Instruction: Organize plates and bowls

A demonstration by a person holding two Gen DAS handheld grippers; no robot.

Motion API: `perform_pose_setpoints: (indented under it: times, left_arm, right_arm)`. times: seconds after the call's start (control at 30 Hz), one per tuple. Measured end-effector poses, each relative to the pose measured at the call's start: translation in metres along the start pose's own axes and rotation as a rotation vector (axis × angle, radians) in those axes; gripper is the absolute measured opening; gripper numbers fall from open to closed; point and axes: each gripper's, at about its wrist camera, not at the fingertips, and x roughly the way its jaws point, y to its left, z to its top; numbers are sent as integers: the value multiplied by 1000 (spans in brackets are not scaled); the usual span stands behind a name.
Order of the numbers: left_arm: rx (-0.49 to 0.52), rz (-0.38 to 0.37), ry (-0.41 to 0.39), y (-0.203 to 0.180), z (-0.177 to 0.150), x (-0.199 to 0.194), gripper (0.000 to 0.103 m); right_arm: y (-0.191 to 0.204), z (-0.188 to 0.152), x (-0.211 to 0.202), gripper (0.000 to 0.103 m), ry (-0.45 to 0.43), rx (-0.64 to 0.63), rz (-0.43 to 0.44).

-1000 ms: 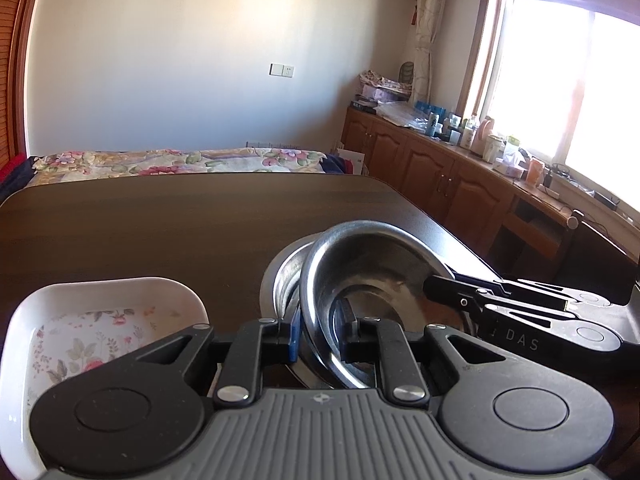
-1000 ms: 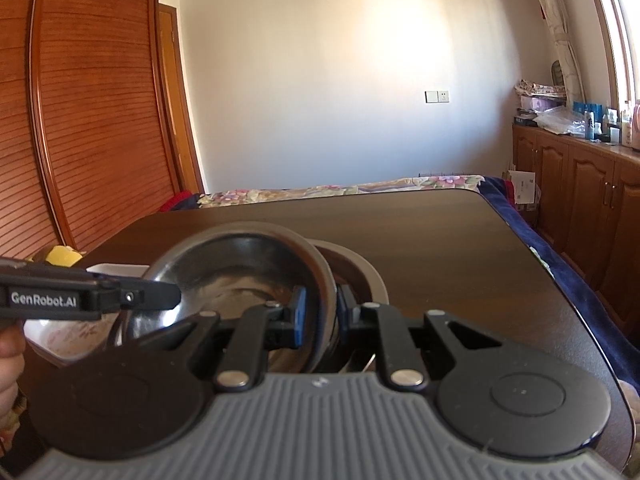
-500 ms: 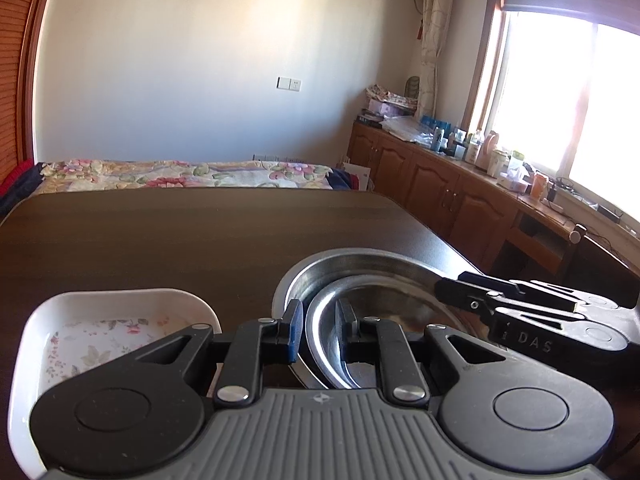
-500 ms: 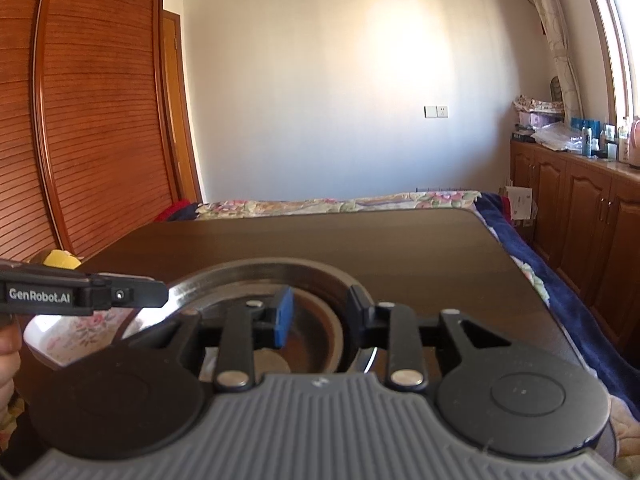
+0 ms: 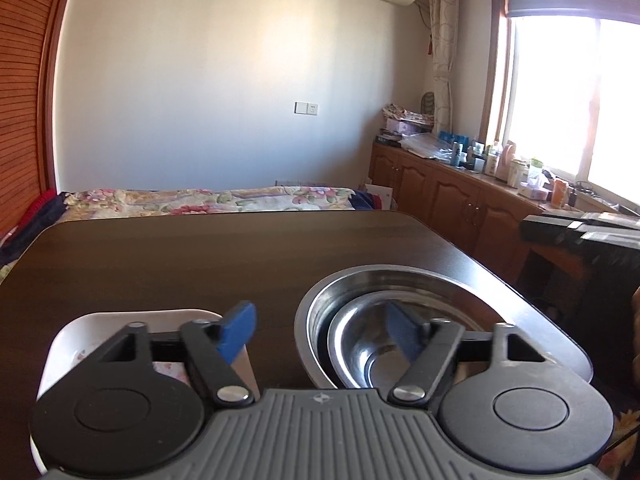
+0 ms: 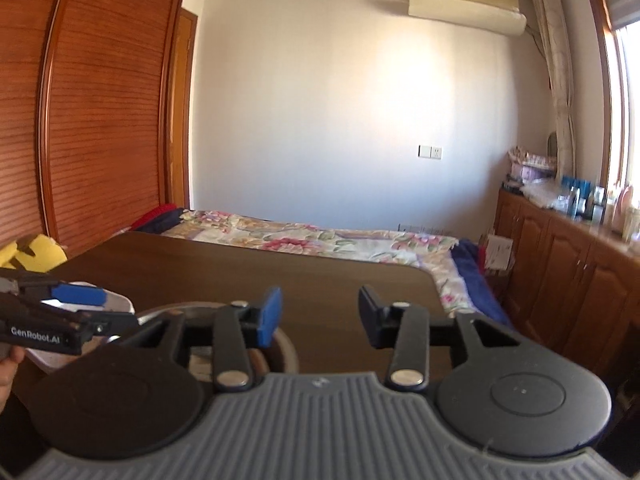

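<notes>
Steel bowls [image 5: 384,320] nested on table [image 5: 200,256], both tongs spread, empty.

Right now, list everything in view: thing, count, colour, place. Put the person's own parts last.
Steel bowls: two, silver, nested, right side of the table.
White dish: one, white with floral inside, left of the bowls, partly hidden.
Table: one, dark brown, under the dishes.
Bed cover: one, floral, beyond the table.
Cabinets: one row, brown wood, below the window, cluttered top.
Air conditioner: one, white, high on the wall.
Wardrobe doors: brown slatted wood, left wall.
Yellow object: one, far left, unclear.
Left gripper: black with blue pads, open, empty, above the dishes.
Right gripper: same, open, empty.
Hand: one, left edge, holding the left gripper.
</notes>
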Motion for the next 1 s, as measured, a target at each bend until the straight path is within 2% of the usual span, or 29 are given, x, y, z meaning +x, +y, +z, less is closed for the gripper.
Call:
perform_pose_setpoints:
  times: [0.1, 0.23, 0.4, 0.57, 0.67, 0.73, 1.0]
  left_arm:
    - [7, 9, -2, -2, -4, 2, 88]
    - [20, 19, 3, -6, -10, 7, 93]
    - [27, 32, -1, -10, -17, 8, 95]
    - [2, 7, 9, -8, -21, 10, 94]
    - [-5, -5, 13, -7, -24, 10, 90]
    - [-1, -7, 18, -8, -26, 9, 83]
    - [-2, -17, 39, -9, -31, 12, 63]
  right_arm:
    - [-4, 4, -5, 57, 9, -48, -12]
    - [-3, -5, -1, 58, 37, -78, -16]
    - [3, -26, 16, 60, 77, -39, 17]
    - [9, -48, 39, 60, 121, 22, 64]
    - [11, -57, 45, 61, 129, 77, 103]
    - [11, -59, 45, 61, 130, 103, 113]
    - [12, -61, 43, 60, 119, 147, 138]
